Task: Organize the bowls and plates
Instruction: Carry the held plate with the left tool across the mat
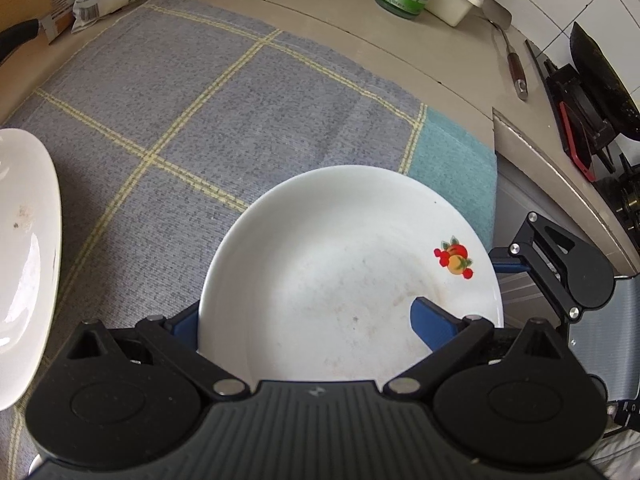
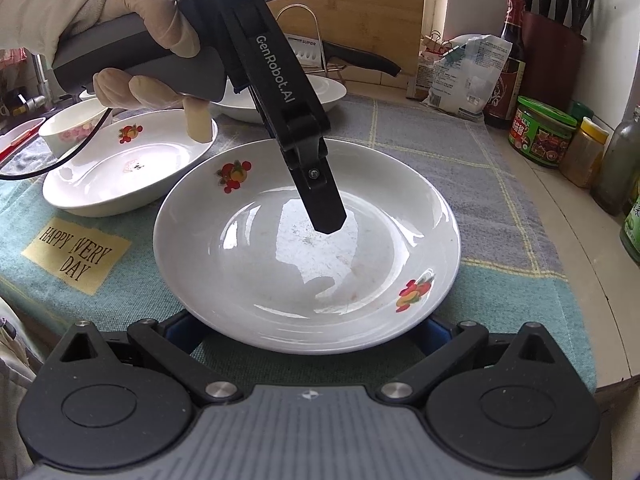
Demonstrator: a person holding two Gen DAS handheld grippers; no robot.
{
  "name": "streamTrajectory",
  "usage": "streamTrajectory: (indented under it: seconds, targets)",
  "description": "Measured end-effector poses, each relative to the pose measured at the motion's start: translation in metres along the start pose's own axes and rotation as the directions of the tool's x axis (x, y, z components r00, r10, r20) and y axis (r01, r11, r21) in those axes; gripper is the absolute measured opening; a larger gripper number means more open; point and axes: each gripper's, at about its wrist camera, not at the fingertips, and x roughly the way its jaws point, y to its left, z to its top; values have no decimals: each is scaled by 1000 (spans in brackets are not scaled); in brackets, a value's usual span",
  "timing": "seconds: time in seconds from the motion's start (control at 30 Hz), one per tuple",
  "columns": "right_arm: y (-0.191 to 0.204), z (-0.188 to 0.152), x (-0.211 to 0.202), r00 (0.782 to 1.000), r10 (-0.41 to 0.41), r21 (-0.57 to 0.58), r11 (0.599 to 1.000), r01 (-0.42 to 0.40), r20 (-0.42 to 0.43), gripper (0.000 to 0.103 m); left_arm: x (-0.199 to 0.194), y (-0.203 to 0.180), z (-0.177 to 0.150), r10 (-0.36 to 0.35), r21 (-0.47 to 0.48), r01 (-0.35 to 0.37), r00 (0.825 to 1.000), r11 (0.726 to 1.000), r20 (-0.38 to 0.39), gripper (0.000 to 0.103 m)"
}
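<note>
Furthest left of the fruit-print plate stands a small bowl with pink flowers. Nearer to the plate, just beside its left rim, lies a second plate with the same fruit print. In front of that one, left of the plate, a yellow patch on the cloth reads "HAPPY EVERY DAY". Above and left of the plate a gloved hand grips the handle of the left gripper. It slants down over the plate with its jaws spread wide. One blue finger lies over the plate's inside and the other is mostly hidden behind the rim; it is not clamped on anything. The plate itself sits on the checked cloth. Its near rim lies between the widely parted fingers of the right gripper, which has hold of nothing. Whether those fingers touch the rim cannot be told. Behind the plate, past the left gripper, rests a larger white dish. To the right of the plate, off the cloth, stand a green-lidded jar and a dark sauce bottle.
</note>
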Motion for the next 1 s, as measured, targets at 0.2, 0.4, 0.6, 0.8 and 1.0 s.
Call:
streamTrajectory:
  seconds: [0.2,0.4,0.6,0.8,1.0]
  targets:
    - [-2,2,0,1000,-8,1,1000,8,-18,103,-5,0,-2,-13,-1,13,1000,1000,19,99]
    - [-4,7,-2,1000,-13,-8,1000,13,-16,103,-9,-1,1,-12,0,12,999,1000,40,99]
    - [-11,13,-3,1000,-15,-15,1000,14,-14,103,-13,2,10,-13,-9,14,998,1000,67,99]
    - [-24,21,1,1000,-27,-31,999,27,-15,103,-14,5,25,-8,-15,10,995,1000,101,99]
    - [-44,30,8,999,-45,-50,998,44,-18,103,-12,10,46,-5,-22,8,990,1000,140,99]
